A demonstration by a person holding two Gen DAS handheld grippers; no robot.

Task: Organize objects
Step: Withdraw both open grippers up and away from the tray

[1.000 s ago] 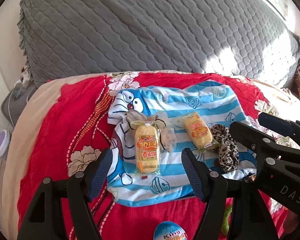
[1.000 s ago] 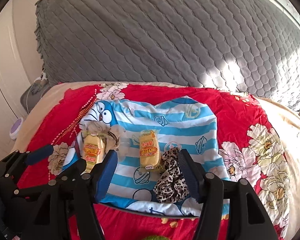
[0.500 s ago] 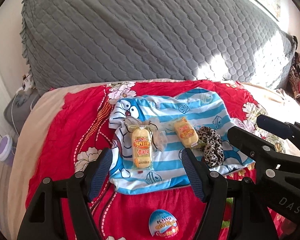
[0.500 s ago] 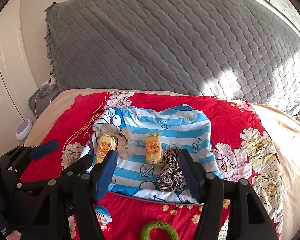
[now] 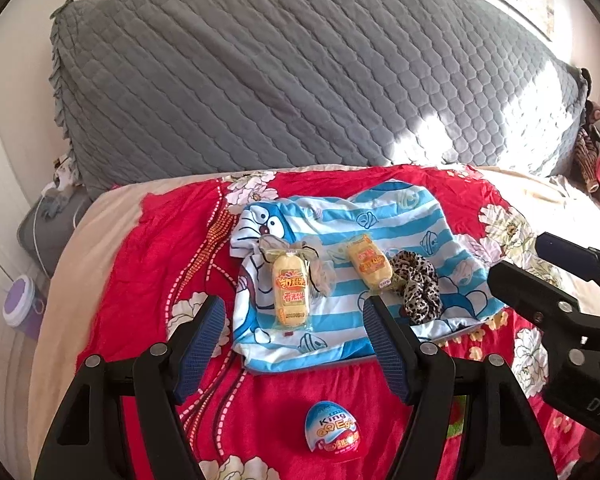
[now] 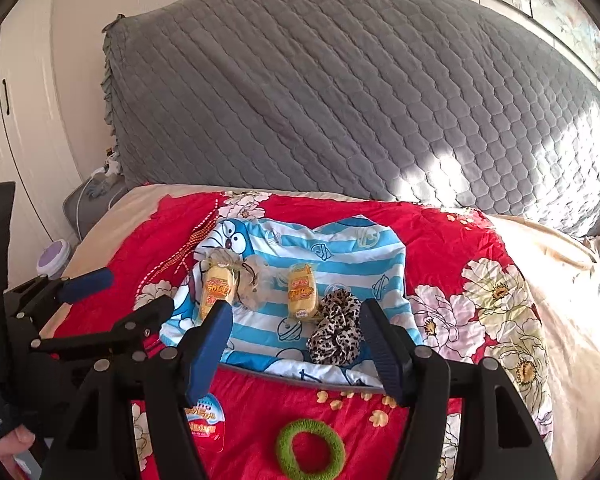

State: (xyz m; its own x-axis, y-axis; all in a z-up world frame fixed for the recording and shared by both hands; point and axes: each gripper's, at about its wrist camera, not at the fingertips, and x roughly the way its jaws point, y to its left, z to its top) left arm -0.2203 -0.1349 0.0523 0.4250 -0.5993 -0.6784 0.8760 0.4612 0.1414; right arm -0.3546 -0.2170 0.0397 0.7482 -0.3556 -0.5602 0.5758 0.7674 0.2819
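A blue-striped cartoon cloth [image 5: 400, 220] [image 6: 340, 248] lies on the red floral bedspread [image 5: 140, 272]. On it lie two yellow wrapped cakes [image 5: 290, 294] [image 5: 370, 266], a sheer pouch [image 5: 320, 270] and a leopard scrunchie [image 5: 418, 286] [image 6: 336, 330]. The cakes also show in the right wrist view [image 6: 216, 290] [image 6: 301, 290]. A toy egg [image 5: 332, 430] [image 6: 204, 420] and a green hair ring [image 6: 310, 448] lie on the bedspread in front of the cloth. My left gripper [image 5: 294, 340] and right gripper [image 6: 296, 344] are open, empty, held above the near edge.
A large grey quilted headboard [image 5: 300, 80] stands behind the bed. A purple-lidded jar [image 5: 20, 302] and a grey item sit on the floor at the left. White cupboard doors [image 6: 4, 120] are at far left. Clothes hang at the far right [image 5: 596, 152].
Both grippers have pulled back and up from the cloth. The toy egg and the green hair ring have come into view in front of it. Both stay open.
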